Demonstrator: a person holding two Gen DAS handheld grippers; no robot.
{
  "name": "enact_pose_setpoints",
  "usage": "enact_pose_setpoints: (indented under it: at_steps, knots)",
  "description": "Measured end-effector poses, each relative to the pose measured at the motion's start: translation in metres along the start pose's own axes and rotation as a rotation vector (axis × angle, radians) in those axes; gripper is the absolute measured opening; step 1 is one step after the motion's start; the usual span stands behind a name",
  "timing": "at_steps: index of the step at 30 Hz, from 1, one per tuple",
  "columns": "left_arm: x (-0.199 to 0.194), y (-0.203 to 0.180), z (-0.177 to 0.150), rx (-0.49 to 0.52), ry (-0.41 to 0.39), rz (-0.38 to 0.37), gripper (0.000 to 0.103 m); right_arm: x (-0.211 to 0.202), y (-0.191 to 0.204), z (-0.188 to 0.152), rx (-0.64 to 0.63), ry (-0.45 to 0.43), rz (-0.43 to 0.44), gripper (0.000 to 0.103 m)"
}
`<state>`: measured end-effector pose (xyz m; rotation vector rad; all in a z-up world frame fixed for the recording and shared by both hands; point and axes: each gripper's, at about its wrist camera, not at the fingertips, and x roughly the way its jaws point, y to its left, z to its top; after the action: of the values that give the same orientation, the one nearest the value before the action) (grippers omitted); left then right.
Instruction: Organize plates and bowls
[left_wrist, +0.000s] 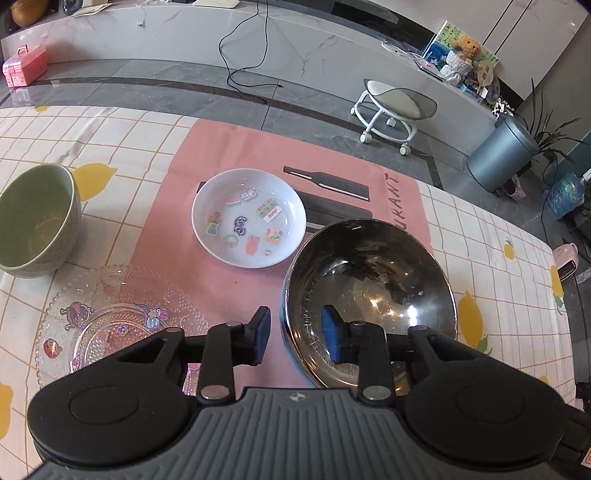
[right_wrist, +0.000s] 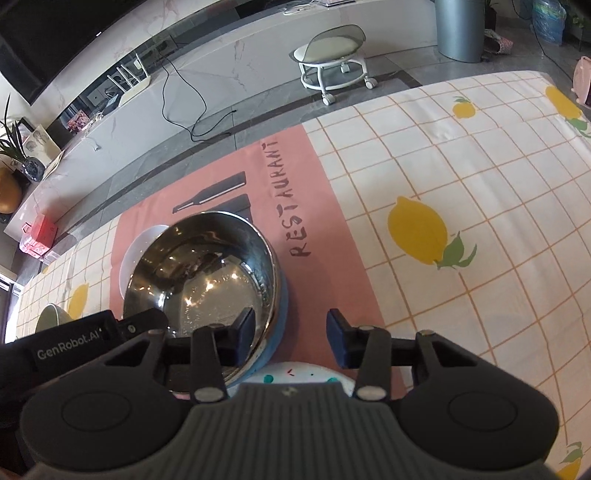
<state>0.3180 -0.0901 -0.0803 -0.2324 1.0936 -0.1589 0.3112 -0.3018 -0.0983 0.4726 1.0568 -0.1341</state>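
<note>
1. Steel bowl (left_wrist: 369, 295) sits on the pink placemat (left_wrist: 177, 236) at approx 3 o'clock of desk centre, seen from the left wrist cam. It's resting on a blue-rimmed dish (right_wrist: 279, 325), only an edge of which shows.
2. Left gripper (left_wrist: 295, 334): jaws part open, straddling the bowl's near-left rim, one pad outside the wall, one inside. Pads don't look pressed on yet, so we hold nothing.
3. Right gripper (right_wrist: 291, 338): jaws part open too, straddling the near-right rim at approx 5 o'clock of the bowl; no clamp visible.
4. Handling, our guess: thin polished steel, so light, stiff, not fragile, but slick. Pads could slide on the curved wall. Best hold is the rolled rim, one pad in, one out, on opposite sides w/ both grippers.
5. Others: white sticker plate (left_wrist: 249, 218) at 12 o'clock, just beside the bowl; clear glass plate (left_wrist: 122, 317) at 8 o'clock; green ceramic bowl (left_wrist: 37, 221) at 9 o'clock. Glass & ceramic are breakable, so we'd go gently there.
6. Risk: lifting the steel bowl may drag the dish under it.
</note>
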Motion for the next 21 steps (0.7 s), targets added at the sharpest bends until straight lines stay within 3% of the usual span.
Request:
enact_pose_setpoints:
  at_steps: [4, 6, 13, 21]
  knots:
    - [0.005, -0.002, -0.001, 0.016, 0.008, 0.013, 0.018, 0.003, 0.002, -0.001, 0.012, 0.007, 0.019, 0.029]
    - [0.005, -0.004, -0.002, 0.026, 0.007, 0.029, 0.012, 0.003, 0.004, -0.001, 0.015, 0.011, 0.033, 0.018]
    - [-0.013, -0.004, -0.007, 0.037, -0.018, 0.031, 0.012, -0.005, 0.009, -0.003, 0.014, 0.019, 0.036, 0.015]
    - [-0.077, -0.005, -0.027, 0.045, -0.089, 0.044, 0.012, -0.051, 0.014, -0.024, -0.012, -0.009, 0.086, 0.014]
